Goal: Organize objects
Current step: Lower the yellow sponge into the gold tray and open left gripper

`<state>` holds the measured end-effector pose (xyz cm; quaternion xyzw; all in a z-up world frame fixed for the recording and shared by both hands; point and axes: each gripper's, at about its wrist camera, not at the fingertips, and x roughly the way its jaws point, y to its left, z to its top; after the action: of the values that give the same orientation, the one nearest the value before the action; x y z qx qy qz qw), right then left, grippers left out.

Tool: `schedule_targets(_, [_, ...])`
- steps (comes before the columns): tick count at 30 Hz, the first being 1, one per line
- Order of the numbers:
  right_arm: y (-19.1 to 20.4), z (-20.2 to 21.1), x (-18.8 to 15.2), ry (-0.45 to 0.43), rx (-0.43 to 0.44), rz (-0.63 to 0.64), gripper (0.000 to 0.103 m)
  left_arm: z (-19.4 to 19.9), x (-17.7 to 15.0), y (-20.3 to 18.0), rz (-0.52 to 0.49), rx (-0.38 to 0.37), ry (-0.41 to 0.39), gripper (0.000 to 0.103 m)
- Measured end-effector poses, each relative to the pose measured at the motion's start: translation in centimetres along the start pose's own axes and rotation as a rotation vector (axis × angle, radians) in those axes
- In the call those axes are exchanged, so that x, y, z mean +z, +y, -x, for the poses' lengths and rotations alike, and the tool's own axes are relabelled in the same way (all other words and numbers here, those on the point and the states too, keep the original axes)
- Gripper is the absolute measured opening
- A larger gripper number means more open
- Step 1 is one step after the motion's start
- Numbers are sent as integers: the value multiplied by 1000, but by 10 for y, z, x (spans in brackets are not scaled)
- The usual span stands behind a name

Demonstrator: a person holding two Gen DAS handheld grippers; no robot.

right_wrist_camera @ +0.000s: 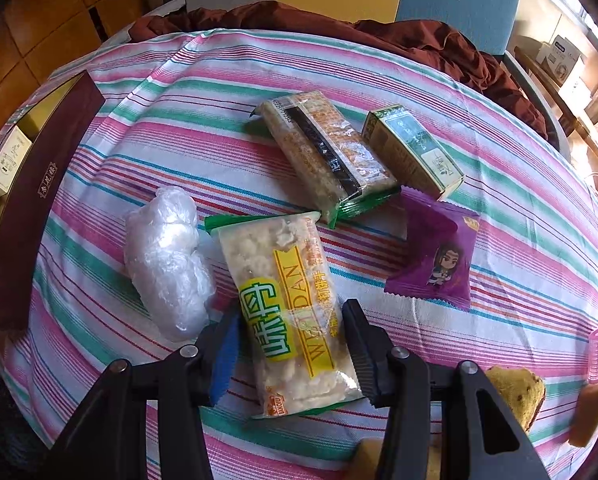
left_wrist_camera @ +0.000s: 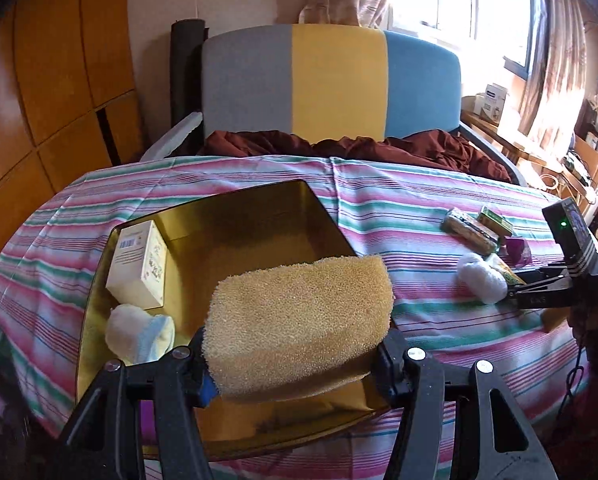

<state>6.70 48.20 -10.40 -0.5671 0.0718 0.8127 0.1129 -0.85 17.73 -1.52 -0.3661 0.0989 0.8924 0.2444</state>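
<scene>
My left gripper (left_wrist_camera: pixel 295 354) is shut on a yellow sponge (left_wrist_camera: pixel 303 320) and holds it above the gold-lined box (left_wrist_camera: pixel 259 216). The box holds a cream carton (left_wrist_camera: pixel 141 264) and a pale rolled sock (left_wrist_camera: pixel 139 330). My right gripper (right_wrist_camera: pixel 291 344) is open, its jaws on either side of a yellow-labelled snack pack (right_wrist_camera: pixel 287 304) that lies on the striped cloth. The right gripper also shows in the left wrist view (left_wrist_camera: pixel 539 292), at the right by a white plastic wad (left_wrist_camera: pixel 483 276).
On the striped cloth (right_wrist_camera: pixel 147 120) lie a crumpled clear plastic bag (right_wrist_camera: pixel 167 260), a long snack bar (right_wrist_camera: pixel 327 152), a green carton (right_wrist_camera: pixel 411 148) and a purple packet (right_wrist_camera: pixel 435 256). The box's maroon wall (right_wrist_camera: pixel 31 208) stands at the left. A colourful chair (left_wrist_camera: pixel 331 80) is behind the table.
</scene>
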Motion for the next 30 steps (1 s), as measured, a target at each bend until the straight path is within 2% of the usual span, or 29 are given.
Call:
schedule_targets(12, [2, 3, 1, -2, -21, -13, 50, -23, -22, 60, 107, 97, 63, 60])
schedule_targets(17, [4, 4, 2, -3, -24, -11, 50, -15, -27, 106, 240, 91, 32, 60])
schedule_targets(20, [10, -2, 0, -4, -28, -8, 50, -9, -31, 121, 254, 98, 10, 60])
schedule_targets(24, [11, -1, 1, -5, -31, -3, 50, -11, -39, 131, 292, 44, 24, 61])
schedule_targets(25, [11, -2, 1, -5, -31, -3, 50, -15, -42, 130, 287, 35, 42, 63])
schedule_targets(28, [11, -2, 2, -4, -30, -4, 50, -21, -45, 126, 297, 31, 59, 80])
schedule_targets(30, [12, -2, 3, -4, -30, -3, 50, -20, -45, 124, 286, 61, 51, 83])
